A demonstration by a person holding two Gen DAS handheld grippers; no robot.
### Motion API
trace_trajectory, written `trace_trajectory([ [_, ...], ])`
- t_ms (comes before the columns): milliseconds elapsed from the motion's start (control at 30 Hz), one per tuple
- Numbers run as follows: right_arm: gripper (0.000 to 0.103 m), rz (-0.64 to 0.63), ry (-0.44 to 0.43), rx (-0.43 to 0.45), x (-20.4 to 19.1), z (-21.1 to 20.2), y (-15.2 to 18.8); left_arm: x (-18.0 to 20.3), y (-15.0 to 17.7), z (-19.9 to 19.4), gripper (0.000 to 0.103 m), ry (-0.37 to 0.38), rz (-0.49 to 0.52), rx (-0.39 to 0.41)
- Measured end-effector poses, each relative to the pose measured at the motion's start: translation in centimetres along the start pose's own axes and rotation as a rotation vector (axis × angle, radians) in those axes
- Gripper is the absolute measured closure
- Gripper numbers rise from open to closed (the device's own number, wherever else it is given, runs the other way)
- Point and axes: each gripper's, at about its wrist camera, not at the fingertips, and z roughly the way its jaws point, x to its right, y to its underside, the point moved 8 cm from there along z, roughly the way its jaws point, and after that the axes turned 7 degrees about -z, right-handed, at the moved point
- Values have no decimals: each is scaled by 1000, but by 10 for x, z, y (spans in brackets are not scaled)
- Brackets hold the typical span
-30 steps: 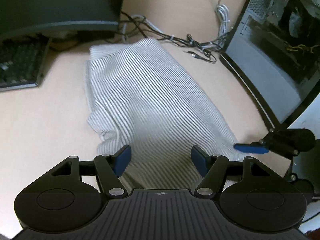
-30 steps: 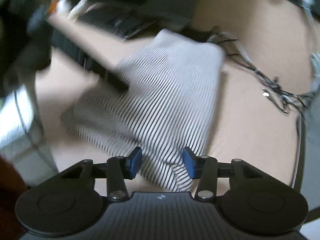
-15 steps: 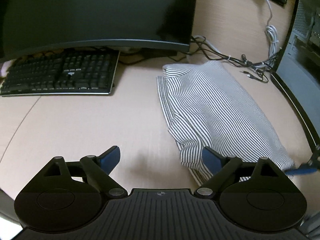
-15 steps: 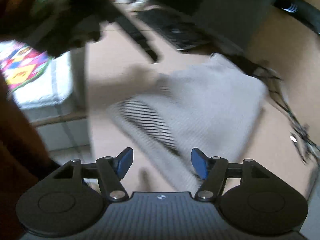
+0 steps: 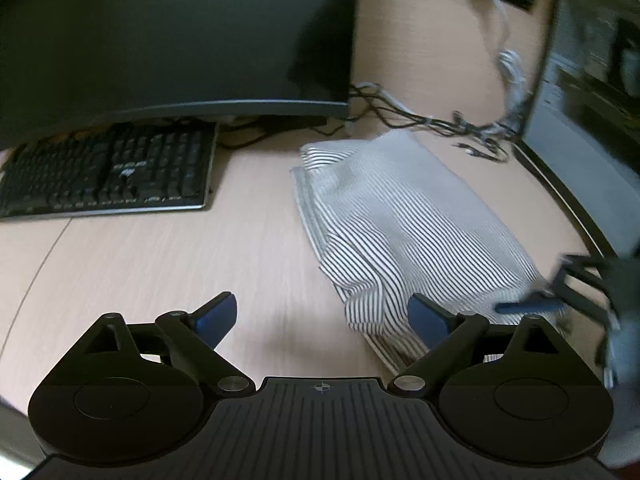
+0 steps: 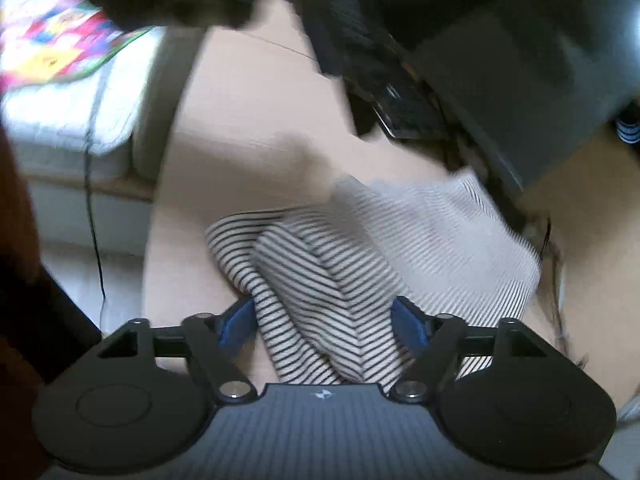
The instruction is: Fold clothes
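Striped shirt point(image 5: 404, 224) lies folded on the desk point(image 5: 160, 264), right of the keyboard point(image 5: 108, 172) and near the monitor point(image 5: 168, 36). No writing is legible. Left gripper point(image 5: 322, 318) is opening wide over bare desk, holding nothing. Right gripper point(image 6: 324, 322) stands partly open astride the shirt's near end; through the blur its pads seem clear of the cloth.

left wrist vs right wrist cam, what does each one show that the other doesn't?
Left wrist only: cable tangle behind the striped garment, and the left hand-held gripper, its jaws opening over bare desk.

Right wrist only: a colourful sheet off the desk edge, and the right hand-held gripper straddling the garment's near end.

Both: striped garment, desk, keyboard, monitor.
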Motion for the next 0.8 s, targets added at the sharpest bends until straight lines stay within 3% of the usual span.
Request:
trace_trajectory([
  [200, 56, 533, -184, 9, 45, -9, 2, 17, 20, -11, 5, 98, 182, 0],
  [367, 57, 705, -242, 21, 49, -14, 7, 44, 35, -1, 5, 179, 312, -16],
  [433, 57, 740, -248, 21, 51, -18, 6, 56, 40, 11, 5, 179, 370, -21],
  [567, 57, 706, -210, 11, 43, -31, 3, 70, 38, 39, 4, 85, 475, 21],
  [667, 56, 593, -120, 10, 39, -58, 1, 73, 27, 47, 4, 89, 444, 35],
  [733, 38, 458, -12, 21, 35, -72, 0, 72, 18, 45, 4, 111, 396, 44],
  [800, 30, 296, 99, 27, 28, -80, -1, 71, 12, 44, 4, 133, 359, 48],
])
